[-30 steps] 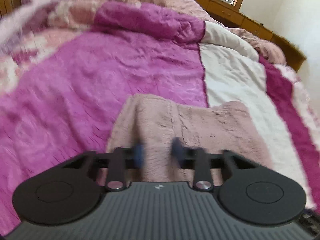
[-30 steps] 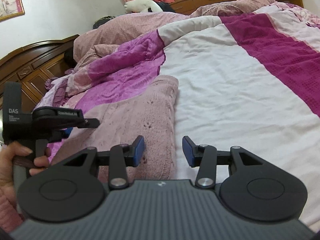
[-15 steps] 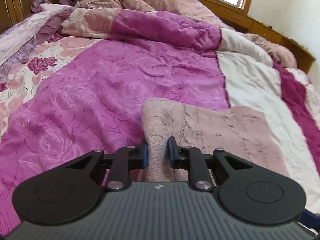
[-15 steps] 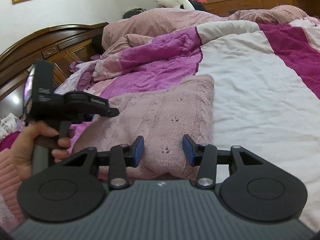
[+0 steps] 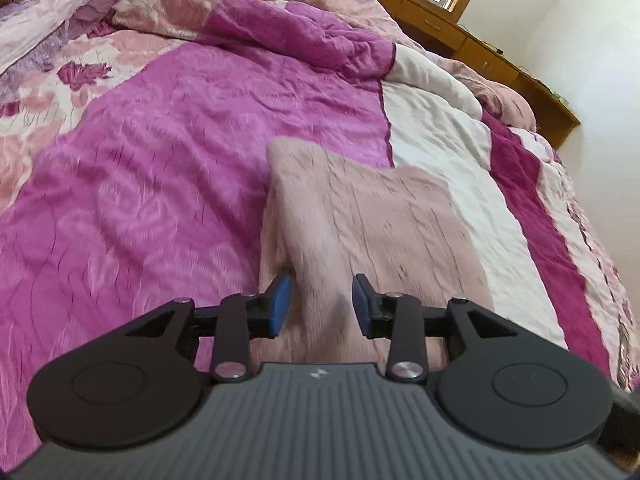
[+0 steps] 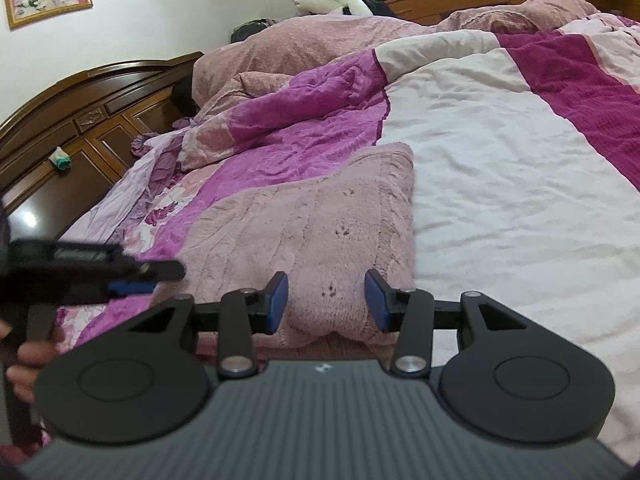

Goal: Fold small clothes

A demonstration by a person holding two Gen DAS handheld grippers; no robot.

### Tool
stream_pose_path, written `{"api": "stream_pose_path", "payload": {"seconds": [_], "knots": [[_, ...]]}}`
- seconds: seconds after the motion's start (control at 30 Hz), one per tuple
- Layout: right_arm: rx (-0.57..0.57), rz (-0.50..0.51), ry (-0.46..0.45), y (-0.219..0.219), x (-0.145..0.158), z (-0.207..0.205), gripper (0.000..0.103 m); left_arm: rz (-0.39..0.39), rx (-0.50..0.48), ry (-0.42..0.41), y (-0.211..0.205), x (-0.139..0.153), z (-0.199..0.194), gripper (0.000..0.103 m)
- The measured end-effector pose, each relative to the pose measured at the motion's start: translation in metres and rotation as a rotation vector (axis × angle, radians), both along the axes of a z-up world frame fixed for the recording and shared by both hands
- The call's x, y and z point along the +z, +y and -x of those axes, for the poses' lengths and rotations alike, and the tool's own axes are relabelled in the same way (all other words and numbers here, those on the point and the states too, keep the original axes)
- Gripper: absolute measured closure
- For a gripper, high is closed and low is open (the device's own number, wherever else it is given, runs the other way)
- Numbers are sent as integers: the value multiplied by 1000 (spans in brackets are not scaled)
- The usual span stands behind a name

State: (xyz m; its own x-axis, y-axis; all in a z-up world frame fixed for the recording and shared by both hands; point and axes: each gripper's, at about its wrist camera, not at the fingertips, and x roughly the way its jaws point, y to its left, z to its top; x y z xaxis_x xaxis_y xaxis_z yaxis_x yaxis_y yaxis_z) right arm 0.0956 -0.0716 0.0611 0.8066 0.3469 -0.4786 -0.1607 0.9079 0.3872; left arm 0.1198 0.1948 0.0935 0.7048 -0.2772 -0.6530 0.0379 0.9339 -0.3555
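Observation:
A pale pink knitted garment [image 5: 372,216] lies folded on the bed, across the seam between the magenta quilt and the white cover. It also shows in the right wrist view [image 6: 312,220]. My left gripper [image 5: 318,306] is open, its blue pads either side of a raised fold at the garment's near left edge. My right gripper [image 6: 326,300] is open over the garment's near right corner, with a bulge of knit between the pads. The left gripper [image 6: 132,280] appears blurred at the left of the right wrist view.
A magenta quilt [image 5: 160,168] covers the left of the bed, a white and dark pink cover [image 6: 520,168] the right. Bunched pink bedding [image 6: 320,40] lies at the far end. A wooden headboard [image 6: 72,128] stands on the left.
My left gripper was nearly shut on the garment's left fold half a second ago and has opened. Both grippers have moved in closer over the garment's near edge.

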Motion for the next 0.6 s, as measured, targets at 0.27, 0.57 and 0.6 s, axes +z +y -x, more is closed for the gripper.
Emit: {"api": "stream_pose_path", "payload": {"seconds": [0.27,0.57,0.6], "knots": [[-56,-10,19,-14,-1,9,57,-50,-7,37,-7,-3,24,54],[-91,-16,39,-21,-4,7,57,-59,-17,31,-18,-11,20,54],[-93,-17,41,-21,-5,7,57,-64,-20,19,-19,-12,19,54]]}}
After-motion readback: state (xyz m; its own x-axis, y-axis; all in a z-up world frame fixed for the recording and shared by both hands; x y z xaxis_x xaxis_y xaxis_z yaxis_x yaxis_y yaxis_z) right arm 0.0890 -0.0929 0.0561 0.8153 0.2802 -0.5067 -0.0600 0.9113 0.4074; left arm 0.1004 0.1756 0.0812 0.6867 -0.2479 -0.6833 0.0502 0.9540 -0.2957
